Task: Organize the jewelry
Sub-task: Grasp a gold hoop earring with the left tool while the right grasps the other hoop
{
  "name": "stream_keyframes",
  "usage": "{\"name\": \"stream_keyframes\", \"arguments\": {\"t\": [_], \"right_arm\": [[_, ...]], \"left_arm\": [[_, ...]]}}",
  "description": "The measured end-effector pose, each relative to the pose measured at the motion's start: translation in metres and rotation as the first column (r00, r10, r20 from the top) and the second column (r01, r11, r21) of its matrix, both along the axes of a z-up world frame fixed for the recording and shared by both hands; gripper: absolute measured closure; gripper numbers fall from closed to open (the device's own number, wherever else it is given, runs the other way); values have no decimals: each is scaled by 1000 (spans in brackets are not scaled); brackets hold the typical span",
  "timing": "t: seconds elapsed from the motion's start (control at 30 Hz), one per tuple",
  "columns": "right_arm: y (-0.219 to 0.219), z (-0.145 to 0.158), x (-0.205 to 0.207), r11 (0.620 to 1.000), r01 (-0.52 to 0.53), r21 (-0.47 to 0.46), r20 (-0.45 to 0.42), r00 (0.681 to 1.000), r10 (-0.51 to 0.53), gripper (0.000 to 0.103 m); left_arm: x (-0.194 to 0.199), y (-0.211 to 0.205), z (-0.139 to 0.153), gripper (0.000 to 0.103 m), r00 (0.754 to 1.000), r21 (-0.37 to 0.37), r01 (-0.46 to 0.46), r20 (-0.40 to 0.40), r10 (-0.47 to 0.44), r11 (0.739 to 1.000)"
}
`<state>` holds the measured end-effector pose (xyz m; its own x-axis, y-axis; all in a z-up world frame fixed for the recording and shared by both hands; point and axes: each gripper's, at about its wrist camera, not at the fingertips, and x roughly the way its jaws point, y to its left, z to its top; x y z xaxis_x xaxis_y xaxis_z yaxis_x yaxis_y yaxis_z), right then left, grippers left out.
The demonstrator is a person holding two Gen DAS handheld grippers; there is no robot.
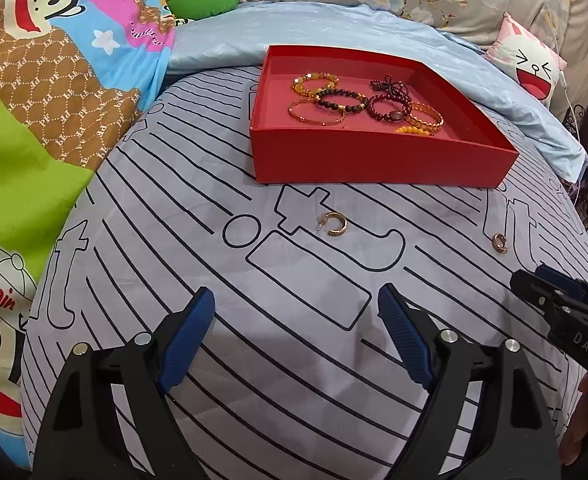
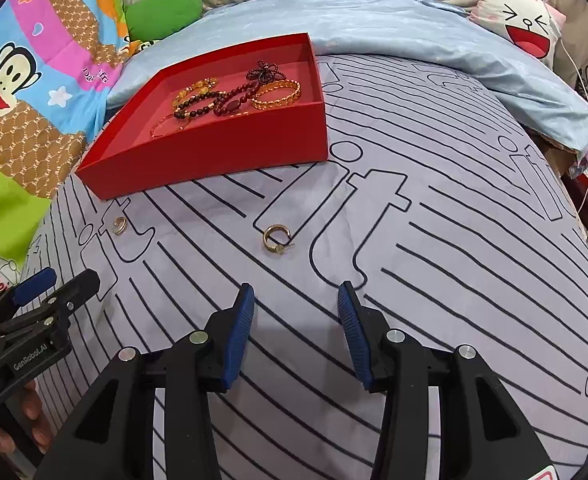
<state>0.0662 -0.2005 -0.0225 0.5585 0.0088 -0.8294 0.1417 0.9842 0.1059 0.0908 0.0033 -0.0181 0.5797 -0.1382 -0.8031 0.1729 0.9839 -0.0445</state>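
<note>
Basically both tongs, left gripper (image 1: 296, 306) and right gripper (image 2: 296, 300), sit apart and empty, each lined up below-center on its own hoop earring (image 1: 335, 225) (image 2: 277, 237), red tray (image 1: 374, 156) upper-center already holding bracelets (image 1: 334, 100).

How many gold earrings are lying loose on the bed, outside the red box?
2. One earring lies on the striped sheet just in front of the red box, ahead of the left gripper. The other earring lies further right, ahead of the right gripper.

Right gripper (image 2: 296, 300) spread wide; a gold hoop earring (image 2: 276, 238) lies just ahead of its fingertips, red tray (image 2: 222, 156) beyond.
</note>
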Motion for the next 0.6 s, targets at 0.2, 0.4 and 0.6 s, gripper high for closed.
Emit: {"name": "stream_keyframes", "arguments": {"t": [0.2, 0.4, 0.6], "right_arm": [[2, -2, 14, 1000, -8, -11, 9, 1000, 8, 60], [6, -3, 27, 999, -24, -25, 15, 1000, 25, 61], [10, -3, 31, 998, -34, -58, 21, 999, 35, 71]], "left_arm": [[5, -2, -3, 23, 1000, -1, 1, -2, -1, 1000], [12, -2, -3, 23, 1000, -1, -5, 1, 5, 1000], [17, 1, -5, 23, 1000, -3, -12, -7, 12, 1000]]}}
